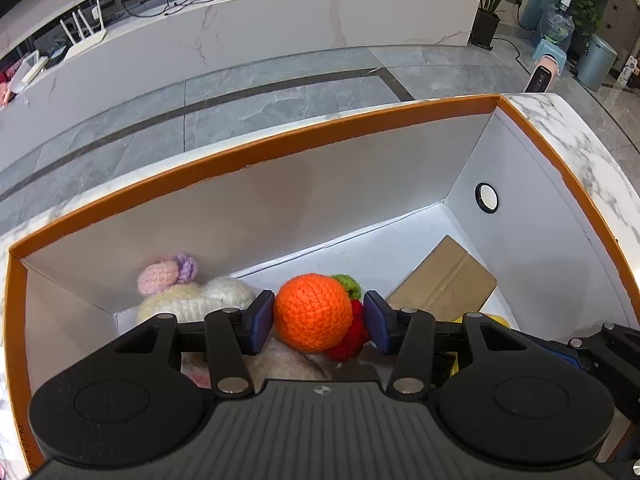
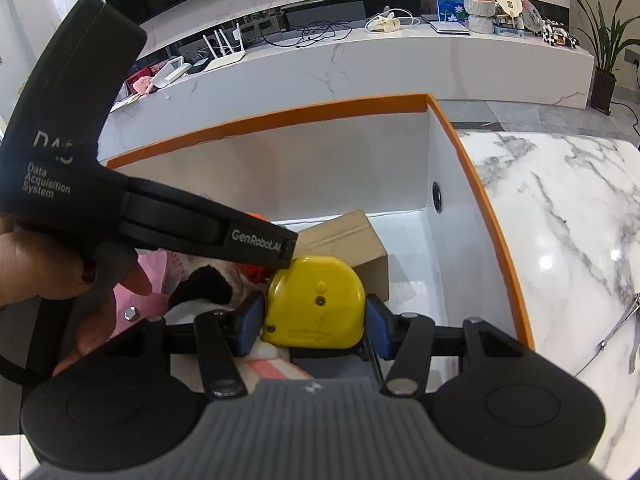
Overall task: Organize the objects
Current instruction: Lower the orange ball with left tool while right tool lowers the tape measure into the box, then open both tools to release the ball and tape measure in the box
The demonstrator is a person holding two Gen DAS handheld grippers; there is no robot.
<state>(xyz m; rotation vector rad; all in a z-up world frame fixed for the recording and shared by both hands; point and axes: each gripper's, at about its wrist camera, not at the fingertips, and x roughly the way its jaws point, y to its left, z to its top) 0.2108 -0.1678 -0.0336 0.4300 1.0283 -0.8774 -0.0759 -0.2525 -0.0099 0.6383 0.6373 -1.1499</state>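
I see both tongs lowered into the white box with the orange rim (image 1: 256, 152), which sits on the marble table (image 2: 560, 220).

In the left wrist view the box floor is crowded. A pink and purple crocheted piece (image 1: 166, 276) and a cream crocheted toy (image 1: 196, 300) lie at lower left against the far wall, and a flat brown cardboard piece (image 1: 444, 280) lies right of centre. A red crocheted piece (image 1: 354, 336) touches the underside of the orange ball, below and to its right.

My left tongs (image 1: 318, 322) are closed on the crocheted orange (image 1: 312, 312), with 1 blue pad on each side of it. It is round, so I see no long axis. Its green leaf (image 1: 347, 283) points to the upper right of the frame.

My right tongs (image 2: 314, 322) are clamped on the yellow tape measure (image 2: 316, 304), held low in the centre of the right wrist view. Its flat face with 2 round buttons is turned toward the camera, its straight base is at the bottom and its rounded top is toward the far wall.

The black body of the left tongs crosses the upper left of that view, gripped by a hand (image 2: 60, 268), with its tip just over the tape measure's top. A brown cardboard box (image 2: 348, 240) stands just behind the tape measure.
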